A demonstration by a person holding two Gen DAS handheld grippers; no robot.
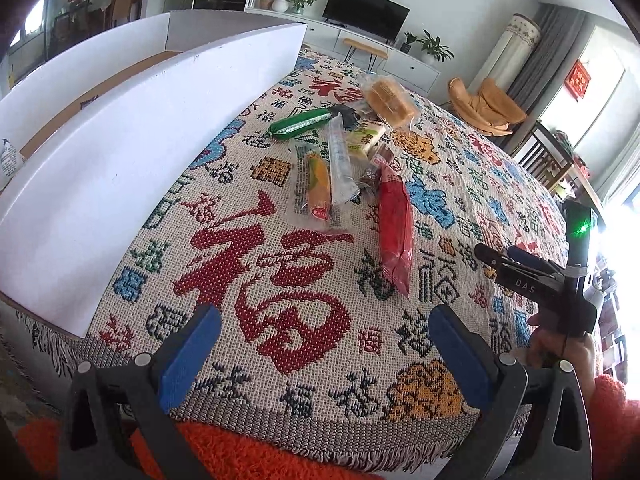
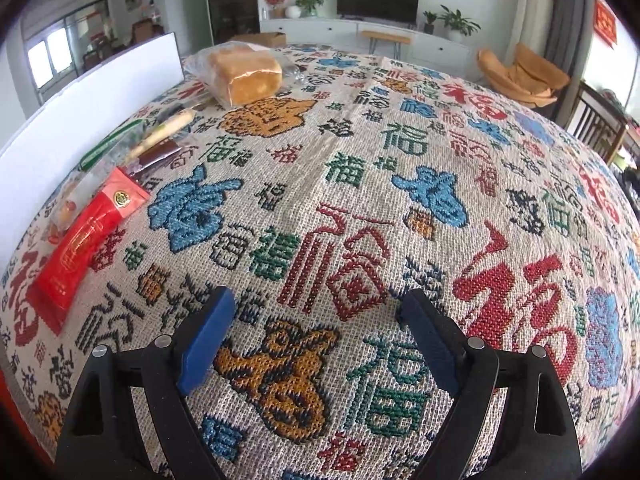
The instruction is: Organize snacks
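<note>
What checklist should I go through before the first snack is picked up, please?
1. Left gripper jaws open, nothing between: ok.
2. Right gripper jaws open, nothing between: ok.
3. Red packet lies free on the cloth, nearest snack: ok.
4. White box open on top: ok.
5. Free room inside the box: cannot tell.
6. Other snacks overlap in a pile near the bread: not ok.
</note>
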